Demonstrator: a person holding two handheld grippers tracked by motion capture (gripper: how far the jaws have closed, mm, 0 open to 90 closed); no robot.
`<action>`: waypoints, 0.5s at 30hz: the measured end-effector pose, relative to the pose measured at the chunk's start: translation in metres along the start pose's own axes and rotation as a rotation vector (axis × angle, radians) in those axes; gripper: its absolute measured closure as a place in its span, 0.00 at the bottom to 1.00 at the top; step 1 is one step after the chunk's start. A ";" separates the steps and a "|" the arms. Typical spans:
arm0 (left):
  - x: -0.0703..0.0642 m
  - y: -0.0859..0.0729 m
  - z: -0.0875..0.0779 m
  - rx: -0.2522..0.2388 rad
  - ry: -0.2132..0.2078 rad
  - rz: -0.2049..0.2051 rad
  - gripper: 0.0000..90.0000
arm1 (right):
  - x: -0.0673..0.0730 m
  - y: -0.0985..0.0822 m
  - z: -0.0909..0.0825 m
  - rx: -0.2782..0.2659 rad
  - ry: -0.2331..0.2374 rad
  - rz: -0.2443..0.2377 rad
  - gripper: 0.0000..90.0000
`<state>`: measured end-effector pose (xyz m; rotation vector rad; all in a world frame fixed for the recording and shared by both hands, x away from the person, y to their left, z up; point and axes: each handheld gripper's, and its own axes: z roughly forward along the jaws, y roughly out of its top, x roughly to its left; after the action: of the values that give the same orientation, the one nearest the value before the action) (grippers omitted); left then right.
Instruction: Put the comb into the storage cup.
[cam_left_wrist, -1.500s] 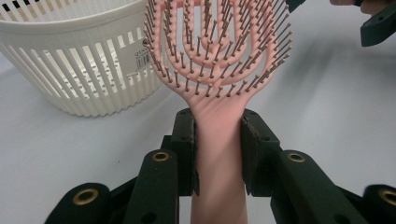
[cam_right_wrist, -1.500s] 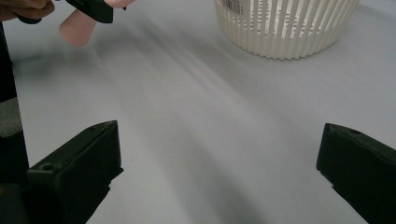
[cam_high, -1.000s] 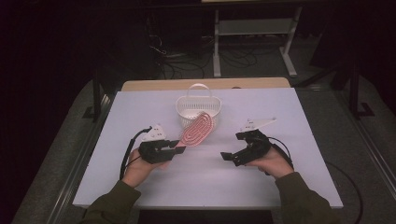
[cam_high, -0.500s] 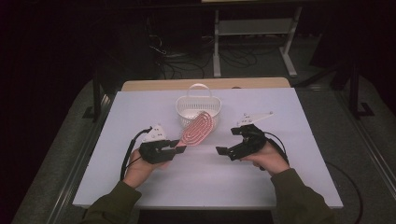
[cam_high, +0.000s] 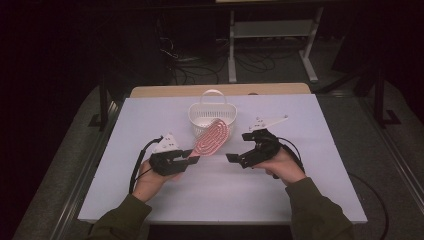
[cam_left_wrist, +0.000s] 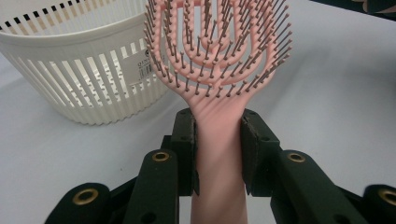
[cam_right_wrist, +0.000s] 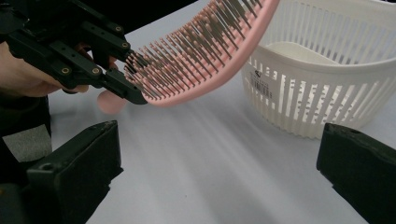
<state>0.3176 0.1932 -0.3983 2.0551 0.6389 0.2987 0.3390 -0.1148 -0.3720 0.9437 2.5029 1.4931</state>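
- My left gripper (cam_high: 192, 159) sits toward the near-left part of the white worktop (cam_high: 150, 120), its jaws drawn in most of the way and clamped on the handle of the pink plastic paddle hairbrush with dark bristles (cam_left_wrist: 219, 70); in the left gripper view the two pads press the handle from both sides.
- My right gripper (cam_high: 231, 158) hangs near the middle of the worktop, a little toward the near edge, with its jaws spread wide and nothing between them. It points across at the brush, close to it but not touching.
- The hairbrush slants up and away from my left jaws, handle low, head raised off the worktop, bristles turned toward my right gripper. Its head reaches the near wall of the basket, and I cannot tell whether it touches the rim.
- Farther off, near the middle of the far edge, stands the white slotted plastic basket with a hoop handle (cam_high: 200, 114), upright; what I can see of its inside looks empty.
- I judge the step in hand to be carrying the brush to the basket, with the brush lifted but not yet in.
- The next move, as I read it, calls for raising the head over the rim, tipping it in and then letting go, or else passing it to my right jaws first.
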 end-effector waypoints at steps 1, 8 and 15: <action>0.000 0.000 0.000 0.000 0.000 0.000 0.78 | 0.000 0.001 0.001 0.000 0.002 -0.001 0.00; -0.003 0.000 0.002 -0.002 0.002 0.006 0.78 | 0.002 0.007 0.004 -0.005 0.010 -0.001 0.00; -0.006 0.000 0.003 -0.009 0.010 0.011 0.78 | 0.003 0.012 0.009 -0.014 0.025 0.000 0.00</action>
<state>0.3144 0.1878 -0.3999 2.0501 0.6314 0.3179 0.3460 -0.1022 -0.3658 0.9284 2.5061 1.5302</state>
